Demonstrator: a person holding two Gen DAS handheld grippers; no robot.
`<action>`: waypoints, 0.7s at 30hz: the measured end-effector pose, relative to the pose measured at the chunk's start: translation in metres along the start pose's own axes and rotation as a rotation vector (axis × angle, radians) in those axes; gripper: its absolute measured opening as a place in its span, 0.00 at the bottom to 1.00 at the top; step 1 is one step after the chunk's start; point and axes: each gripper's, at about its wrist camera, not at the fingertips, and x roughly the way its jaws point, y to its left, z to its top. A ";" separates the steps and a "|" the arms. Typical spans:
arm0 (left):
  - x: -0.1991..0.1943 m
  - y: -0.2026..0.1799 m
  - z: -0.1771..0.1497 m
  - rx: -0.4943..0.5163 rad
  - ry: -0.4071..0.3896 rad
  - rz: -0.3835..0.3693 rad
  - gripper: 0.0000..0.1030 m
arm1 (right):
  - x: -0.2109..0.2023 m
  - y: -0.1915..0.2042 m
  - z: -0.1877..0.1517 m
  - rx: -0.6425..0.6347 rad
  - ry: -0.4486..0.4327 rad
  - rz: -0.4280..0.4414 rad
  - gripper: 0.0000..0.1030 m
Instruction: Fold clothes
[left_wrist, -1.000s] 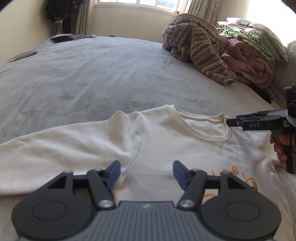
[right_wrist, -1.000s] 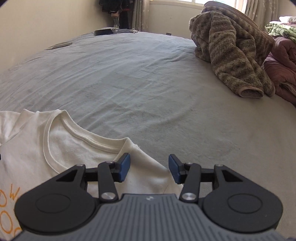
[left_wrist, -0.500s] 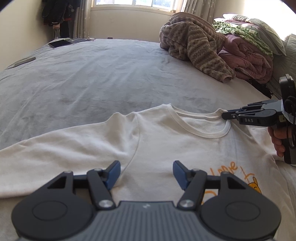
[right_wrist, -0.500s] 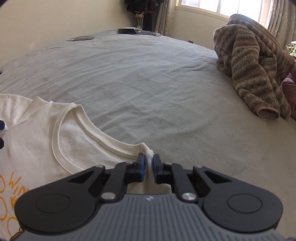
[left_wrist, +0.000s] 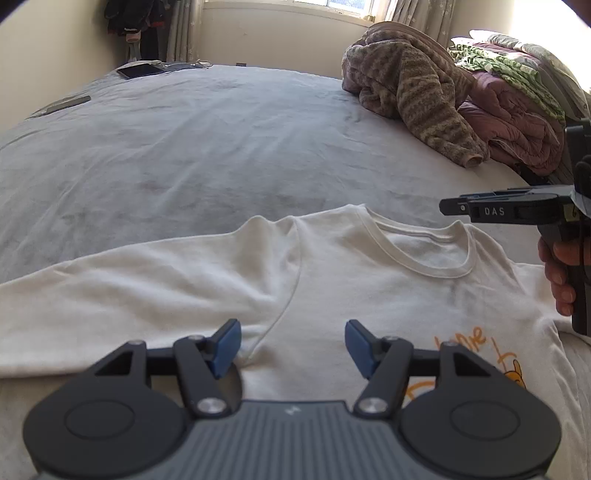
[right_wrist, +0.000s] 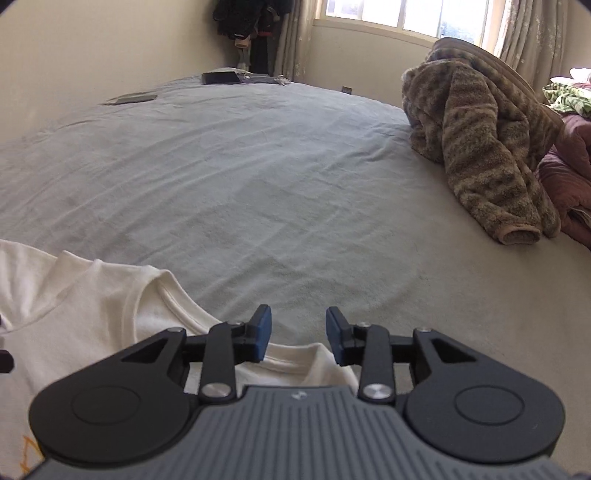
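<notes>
Grey bedsheet (left_wrist: 192, 147) fills most of what I see. On its near edge my white long-sleeved cotton T-shirt with orange print (left_wrist: 369, 280) lies flat, collar facing away. Beyond it slumps a brown striped fleece (left_wrist: 413, 99). My left gripper (left_wrist: 291, 343) hovers wide apart over the chest; my right gripper (right_wrist: 298, 334) is opening above the shoulder, seemingly gripping nothing.
</notes>
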 end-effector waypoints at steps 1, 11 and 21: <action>0.000 0.000 0.000 0.001 0.002 -0.001 0.62 | 0.000 0.007 0.004 -0.006 -0.004 0.038 0.36; -0.002 0.007 0.002 0.015 0.057 -0.042 0.62 | 0.046 0.079 0.021 -0.199 0.067 0.128 0.48; 0.001 0.016 0.002 -0.038 0.074 -0.068 0.63 | 0.046 0.101 0.013 -0.310 0.049 0.042 0.10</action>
